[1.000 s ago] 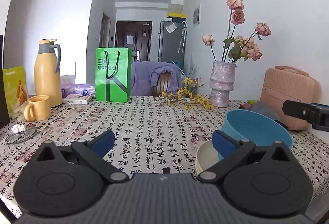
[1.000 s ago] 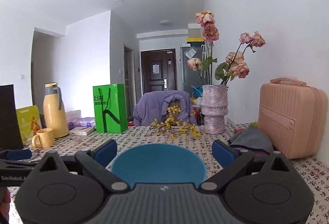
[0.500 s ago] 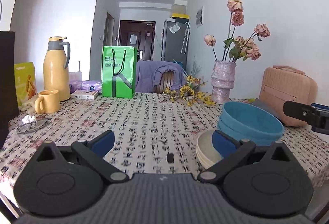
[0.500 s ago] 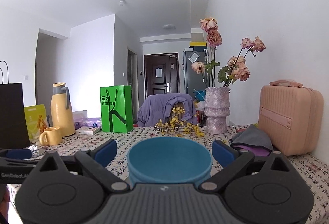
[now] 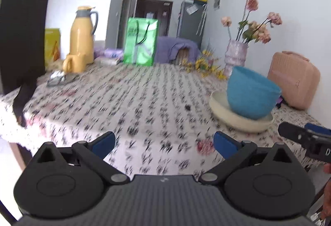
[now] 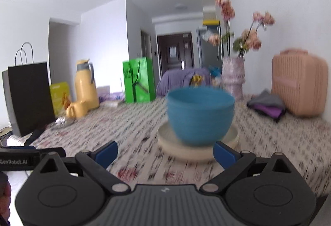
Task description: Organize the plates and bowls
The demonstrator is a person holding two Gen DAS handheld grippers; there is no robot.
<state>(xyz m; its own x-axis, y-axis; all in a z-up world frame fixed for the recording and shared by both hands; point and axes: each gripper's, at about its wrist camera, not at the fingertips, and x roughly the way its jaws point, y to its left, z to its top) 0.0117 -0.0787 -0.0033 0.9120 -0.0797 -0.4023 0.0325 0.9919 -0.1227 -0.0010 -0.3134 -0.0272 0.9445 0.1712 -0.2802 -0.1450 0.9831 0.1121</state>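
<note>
The stack of round blue bowls sits nested inside the cream shallow plates, upright, on the right part of the worktop, which is covered w/ a white cloth printed in black script. Big pieces under, small deep ones on top: that makes one compact pile w/ a wide base, so it looks like the sorting is done or nearly so. The pile stands near the worktop's front edge, well apart from the pink hard case and the folded grey-purple cloth behind it.

Right gripper is lined up w/ the pile but clear of it, jaws spread wide, holding nothing. Left gripper sits off to the pile's left, jaws also spread, empty. Neither touches crockery, prob. because the stack needs no more support.

Further out: yellow thermos jug, yellow mug, green paper bag, black paper bag, pale vase w/ dried pink roses.

Vs 0.5 s ago: both cams have pulled back and risen. In the right view the bowls shrink from filling the gap between the jaws to standing beyond them, plates now visible underneath. In the left view the worktop's front edge and the black bag come into frame. Jaw spread is unchanged. Heavy motion blur suggests a quick retreat.
</note>
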